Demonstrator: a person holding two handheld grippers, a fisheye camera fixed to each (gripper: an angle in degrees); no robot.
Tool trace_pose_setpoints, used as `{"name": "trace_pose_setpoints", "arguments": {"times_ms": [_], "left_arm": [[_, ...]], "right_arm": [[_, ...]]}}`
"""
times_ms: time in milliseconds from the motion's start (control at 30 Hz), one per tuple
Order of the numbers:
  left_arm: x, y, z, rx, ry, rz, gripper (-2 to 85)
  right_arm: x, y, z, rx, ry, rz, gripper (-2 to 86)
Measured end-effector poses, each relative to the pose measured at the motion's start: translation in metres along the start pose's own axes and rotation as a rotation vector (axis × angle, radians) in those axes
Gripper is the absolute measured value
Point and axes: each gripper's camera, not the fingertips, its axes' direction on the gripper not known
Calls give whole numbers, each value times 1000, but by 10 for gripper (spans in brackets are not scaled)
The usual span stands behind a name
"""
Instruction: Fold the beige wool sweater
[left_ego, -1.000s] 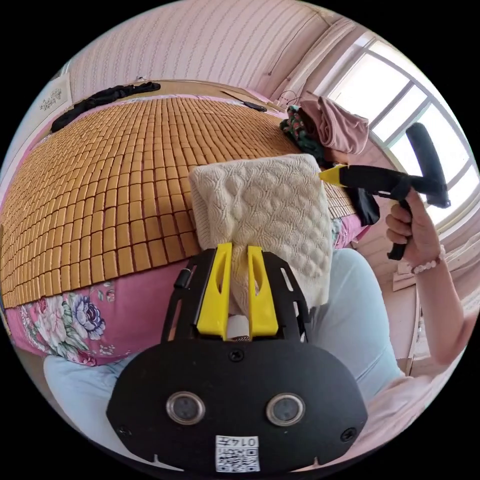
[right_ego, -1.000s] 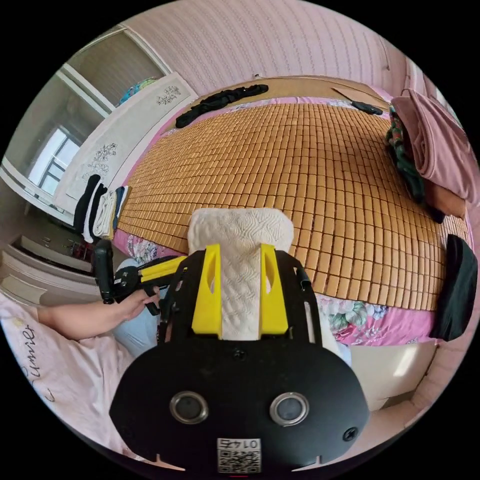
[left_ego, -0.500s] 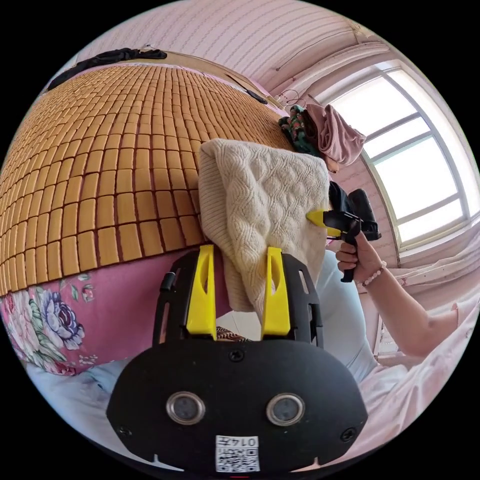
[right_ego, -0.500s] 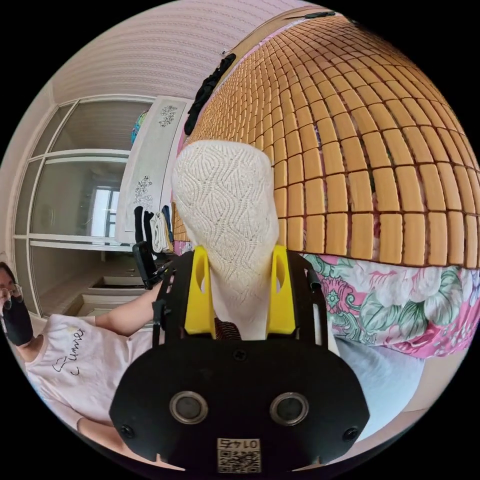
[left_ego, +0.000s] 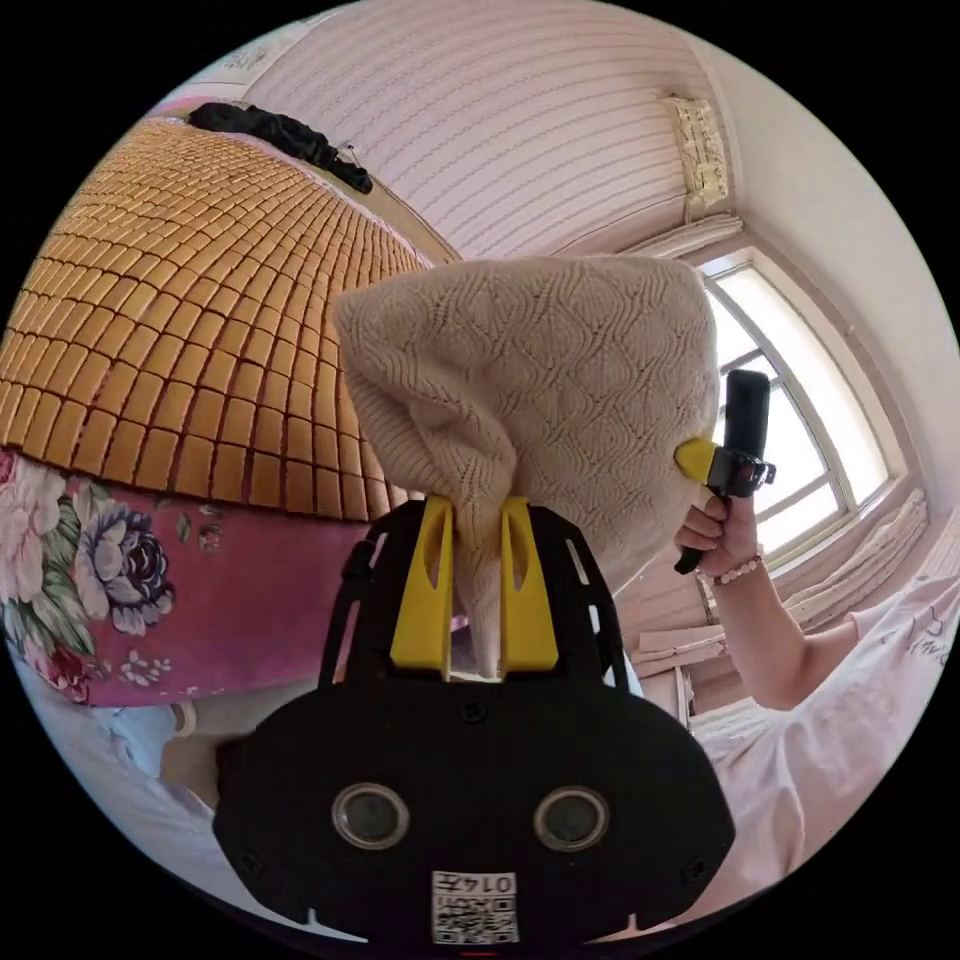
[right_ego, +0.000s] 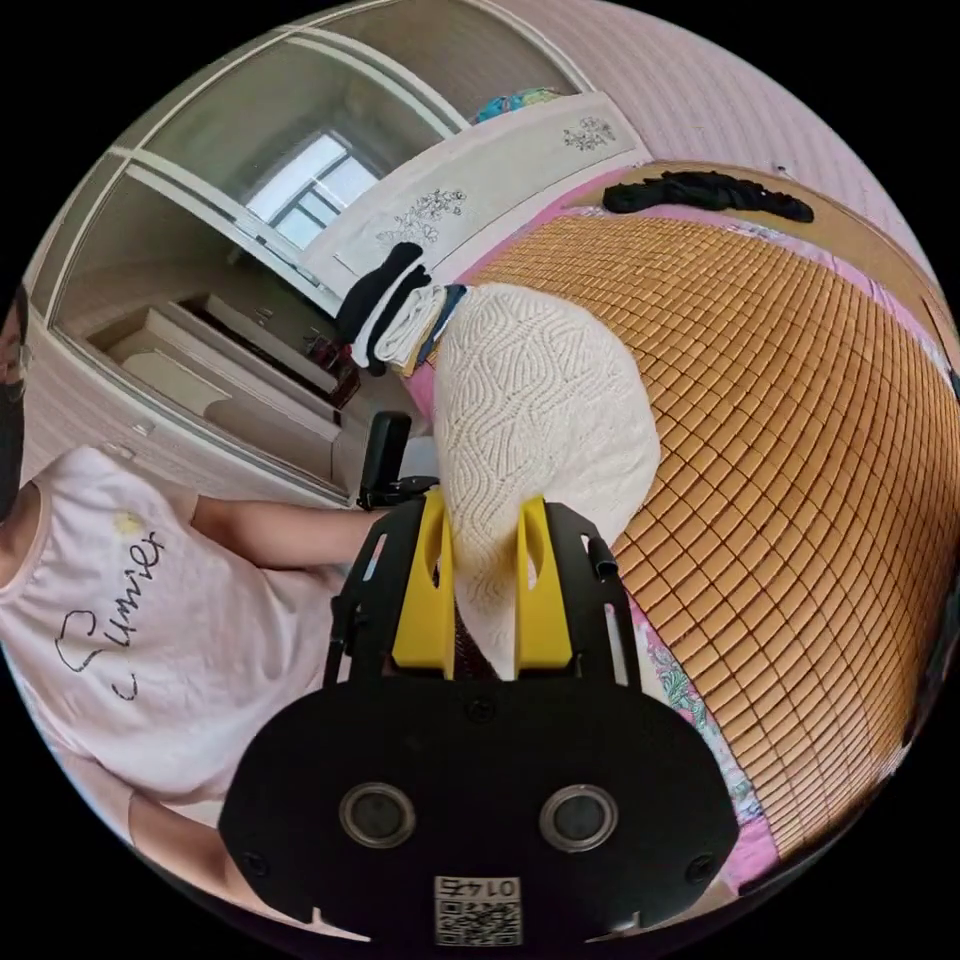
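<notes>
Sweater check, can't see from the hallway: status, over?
Left gripper shut on sweater. Right gripper shut on it too. Sweater held up, clear of the bamboo mat. Nothing in the way.

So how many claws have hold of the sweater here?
2. The left claw pinches one bunched end of the beige sweater; the right claw pinches the other end. The sweater hangs between them.

A chunky, textured knit wool sweater (left_ego: 540, 370) above a glossy tiled bamboo mat (left_ego: 190, 330); yellow plastic jaws.
</notes>
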Motion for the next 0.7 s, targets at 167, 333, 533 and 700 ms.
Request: {"name": "trace_pose_setpoints", "arguments": {"times_ms": [167, 333, 533, 700], "left_arm": [[-4, 20, -143, 373, -18, 60, 71], [1, 72, -292, 752, -103, 150, 71], [6, 131, -407, 1036, -277, 145, 71], [28, 140, -485, 1013, -567, 143, 74]], "right_arm": [[-131, -66, 41, -7, 87, -472, 95], [-248, -94, 95, -4, 117, -918, 98], [-344, -122, 165, -5, 124, -1287, 97], [-379, -183, 198, 9, -44, -1329, 97]]}}
